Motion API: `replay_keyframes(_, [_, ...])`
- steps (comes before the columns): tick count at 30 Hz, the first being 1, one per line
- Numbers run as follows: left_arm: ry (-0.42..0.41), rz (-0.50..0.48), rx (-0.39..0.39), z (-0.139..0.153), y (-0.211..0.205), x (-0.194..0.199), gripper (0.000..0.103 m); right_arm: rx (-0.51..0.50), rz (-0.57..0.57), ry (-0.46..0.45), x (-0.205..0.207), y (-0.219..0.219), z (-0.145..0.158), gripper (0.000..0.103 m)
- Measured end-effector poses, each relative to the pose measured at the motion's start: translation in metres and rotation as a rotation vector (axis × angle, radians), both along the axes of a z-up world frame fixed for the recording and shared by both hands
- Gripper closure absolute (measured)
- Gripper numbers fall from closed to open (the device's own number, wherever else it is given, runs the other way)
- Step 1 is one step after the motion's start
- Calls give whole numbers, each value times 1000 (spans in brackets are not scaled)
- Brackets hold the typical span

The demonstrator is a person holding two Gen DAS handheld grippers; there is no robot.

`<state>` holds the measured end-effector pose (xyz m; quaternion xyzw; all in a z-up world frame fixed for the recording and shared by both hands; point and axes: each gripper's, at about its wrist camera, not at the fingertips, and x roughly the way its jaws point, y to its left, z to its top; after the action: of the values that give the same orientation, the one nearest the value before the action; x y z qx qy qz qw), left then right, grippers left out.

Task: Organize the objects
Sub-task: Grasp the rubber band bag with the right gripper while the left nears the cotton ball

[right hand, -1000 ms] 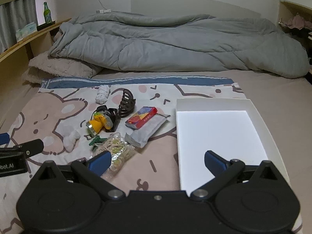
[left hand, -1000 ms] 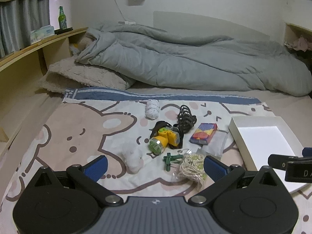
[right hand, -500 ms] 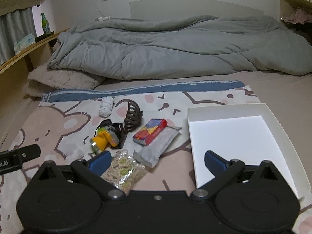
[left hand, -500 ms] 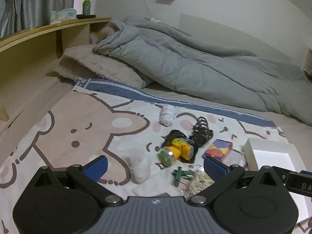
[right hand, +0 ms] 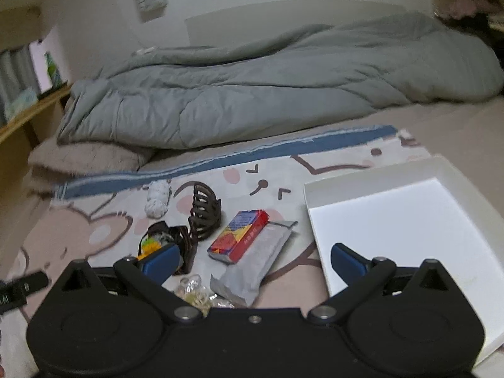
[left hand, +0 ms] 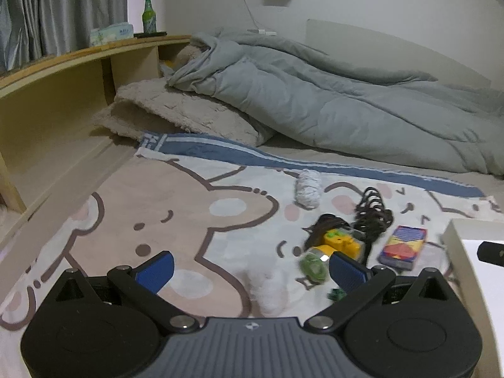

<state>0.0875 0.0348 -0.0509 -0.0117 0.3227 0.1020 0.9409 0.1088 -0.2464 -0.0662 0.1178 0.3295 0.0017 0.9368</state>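
- A rumpled grey duvet lies across the far part of the bed, its left end over a beige fleece pillow.
- A wooden shelf runs along the left side and carries a green bottle and a tissue pack.
- A cartoon-bear blanket with a blue border covers the near part of the bed; all the small things lie on it.
- A white tray sits on the right of the blanket, just beside the clutter, with nothing inside it.
- The left gripper hovers low over the blanket with its blue pads wide apart and nothing between them; a white fluffy wad lies in the gap beneath.
- The right gripper hovers with its jaws wide and nothing held, its right finger over the tray's near corner.
- A grey foil pouch lies flat between the right gripper's fingers, with a red and blue card box resting on it.
- A dark claw hair clip stands just left of the box, touching a black-strapped yellow headlamp.
- A white yarn roll lies apart, nearest the blue border.
- A bag of rubber bands peeks out at the right gripper's body.
- A small green piece shows by the left gripper's right finger, too blurred to name.
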Motion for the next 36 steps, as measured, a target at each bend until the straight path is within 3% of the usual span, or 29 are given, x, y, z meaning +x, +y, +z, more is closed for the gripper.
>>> replay_keyframes(5, [-19,-17,59,-13,3,6,0,48,-36,80,17,3,-21,0])
replay_keyframes(11, [54,10,93,-28,9,16,0,-22,-15,162,31,21,-48,0])
replay_keyframes(18, [79,-30,51,-41,15,21,0,-62,0,327,42,31,-63,24])
replay_keyframes(24, [91,-60,44,-48,7,26,2,12,-23,389,51,32,-79,25])
replay_keyframes(28, [107,-71,5,-52,7,30,12,59,-10,402,55,36,-87,26])
replay_keyframes(34, [154,-40,-51,-62,18,37,22,183,49,440,59,40,-92,39])
replay_keyframes(36, [173,-22,-83,-67,24,40,26,217,86,438,57,42,-93,57])
